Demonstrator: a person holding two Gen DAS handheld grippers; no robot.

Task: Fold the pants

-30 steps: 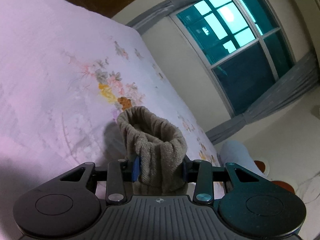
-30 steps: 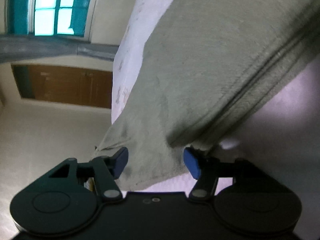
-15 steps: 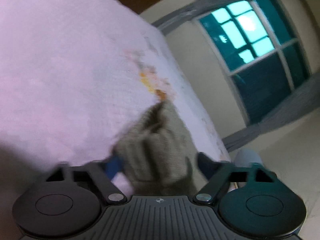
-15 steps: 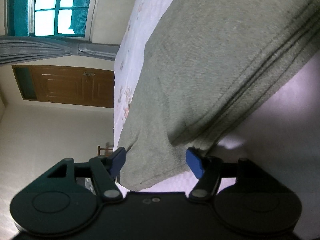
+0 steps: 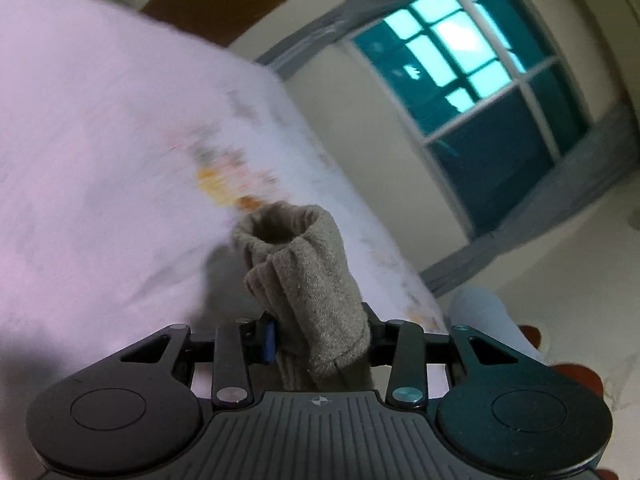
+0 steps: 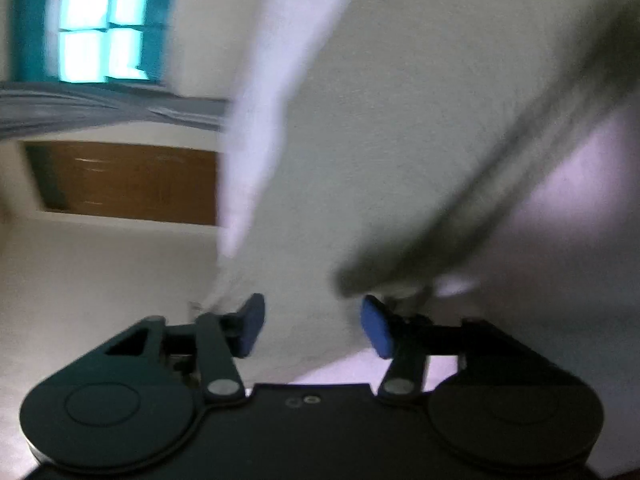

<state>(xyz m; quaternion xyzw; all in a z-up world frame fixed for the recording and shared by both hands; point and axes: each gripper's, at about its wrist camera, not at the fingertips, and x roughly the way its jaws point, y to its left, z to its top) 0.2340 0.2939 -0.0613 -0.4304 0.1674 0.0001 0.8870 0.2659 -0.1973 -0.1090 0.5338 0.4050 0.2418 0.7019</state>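
Note:
The pants are grey-beige knit. In the left wrist view my left gripper is shut on a ribbed leg cuff that stands up from the jaws with its round opening facing away, above the bed sheet. In the right wrist view, which is blurred, the broad body of the pants fills the upper right, with a seam running diagonally. My right gripper has its blue pads apart, and pants fabric lies between them.
The bed has a pale pink sheet with a flower print. A window with grey curtains is beyond the bed. A brown wooden door is in the wall. A pale bundle lies on the floor by the bed.
My left gripper closed again on the cuff after its jaws spread half a second ago, and it swung over the sheet. The right view has turned blurred from fast motion; its jaws stay apart.

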